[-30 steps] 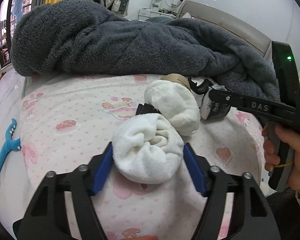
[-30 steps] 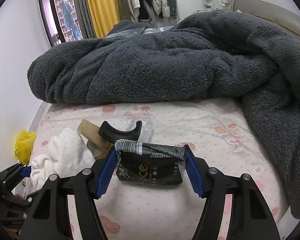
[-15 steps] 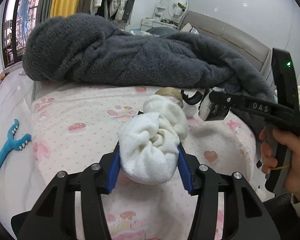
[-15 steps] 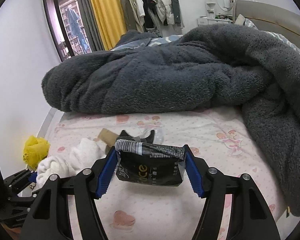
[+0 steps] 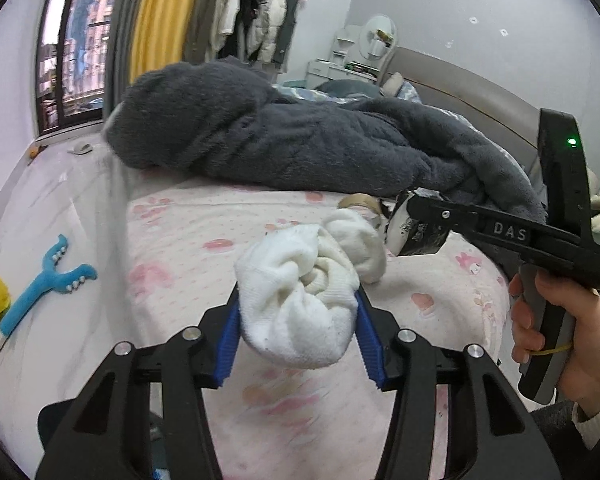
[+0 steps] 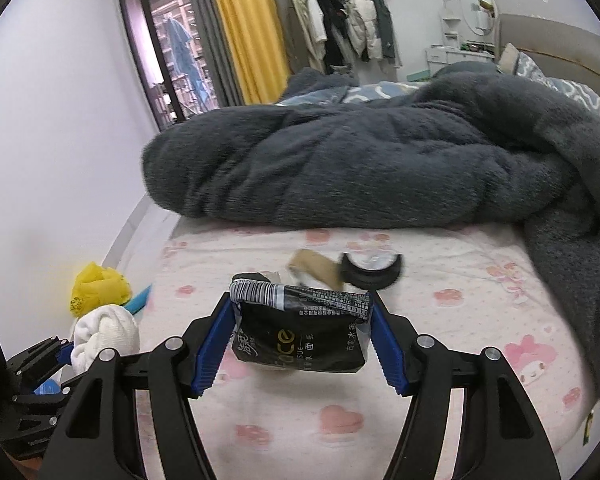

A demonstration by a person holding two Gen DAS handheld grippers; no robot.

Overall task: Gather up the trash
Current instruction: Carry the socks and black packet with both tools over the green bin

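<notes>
The left tongs [image 5: 298, 334] grip a bundled white sock [image 5: 296, 300], held above the near edge of the bed [image 5: 180, 240]. The right tongs [image 6: 302, 334] clamp a black tissue packet [image 6: 302, 330] over the same pink sheet. Beyond the packet, a brown cardboard scrap [image 6: 312, 270] and a black curved piece [image 6: 374, 274] lie on the bed, short of the grey blanket [image 6: 360, 172]; open sheet lies between them and the tongs.
</notes>
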